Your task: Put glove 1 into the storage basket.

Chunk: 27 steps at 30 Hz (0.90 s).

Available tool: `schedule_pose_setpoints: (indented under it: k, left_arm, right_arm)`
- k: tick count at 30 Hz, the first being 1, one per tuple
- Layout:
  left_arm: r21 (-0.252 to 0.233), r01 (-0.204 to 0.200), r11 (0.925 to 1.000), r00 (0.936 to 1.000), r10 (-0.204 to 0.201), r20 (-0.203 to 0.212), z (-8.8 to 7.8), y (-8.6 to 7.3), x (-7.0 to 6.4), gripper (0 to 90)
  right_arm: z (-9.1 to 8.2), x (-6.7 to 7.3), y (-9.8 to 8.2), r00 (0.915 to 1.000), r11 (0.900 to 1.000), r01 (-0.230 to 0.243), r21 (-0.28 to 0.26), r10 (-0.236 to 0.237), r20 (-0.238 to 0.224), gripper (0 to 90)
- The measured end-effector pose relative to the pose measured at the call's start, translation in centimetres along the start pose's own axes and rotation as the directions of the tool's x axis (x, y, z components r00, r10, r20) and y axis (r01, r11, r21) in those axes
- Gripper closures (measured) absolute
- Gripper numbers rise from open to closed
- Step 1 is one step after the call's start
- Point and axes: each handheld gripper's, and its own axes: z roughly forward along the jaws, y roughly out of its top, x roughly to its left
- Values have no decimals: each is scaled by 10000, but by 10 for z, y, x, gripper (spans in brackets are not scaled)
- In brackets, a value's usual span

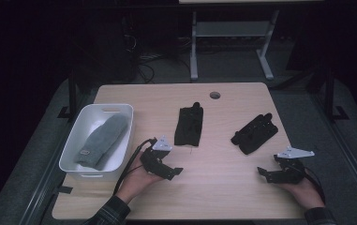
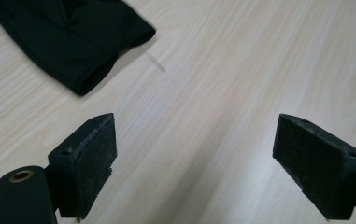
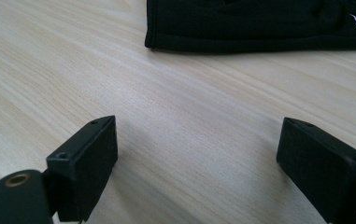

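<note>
Two open grippers, left gripper (image 1: pixel 175 172) and right gripper (image 1: pixel 262 172), low over the wooden table (image 1: pixel 223 187), jaws wide, holding nothing. Just ahead, two black gloves: middle glove (image 1: pixel 188 124) and right glove (image 1: pixel 255 132), flat and apart. Probably soft, light, floppy, not breakable. Best pinched at the cuff edge (image 2: pixel 119 51). Farther left, grey mitten (image 1: pixel 102 140) inside white bin (image 1: pixel 124 110).

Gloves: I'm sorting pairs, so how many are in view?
3. A grey one lies in the white bin at left; a black one at mid-table; another black one to its right. The bin may hide more.
</note>
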Motion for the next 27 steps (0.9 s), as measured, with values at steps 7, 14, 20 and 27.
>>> schedule_pose_setpoints:
  k: [7,14,20,27]
  left_arm:
    - [736,-257,9970,9995,270,-166,17,-18,0,127]
    - [621,-501,9968,9979,525,-391,17,-28,3,123]
    - [-259,-529,9983,9980,519,-356,16,-38,9,119]
    - [-451,-655,9968,9976,644,-269,16,-41,11,121]
  right_arm:
    - [0,0,0,10000,10000,-12,-3,12,11,123]
    - [0,0,0,10000,10000,-4,-7,4,14,123]
    - [-1,0,0,10000,10000,0,49,0,6,138]
    - [-8,-2,8,9995,9991,-254,327,260,-177,309]
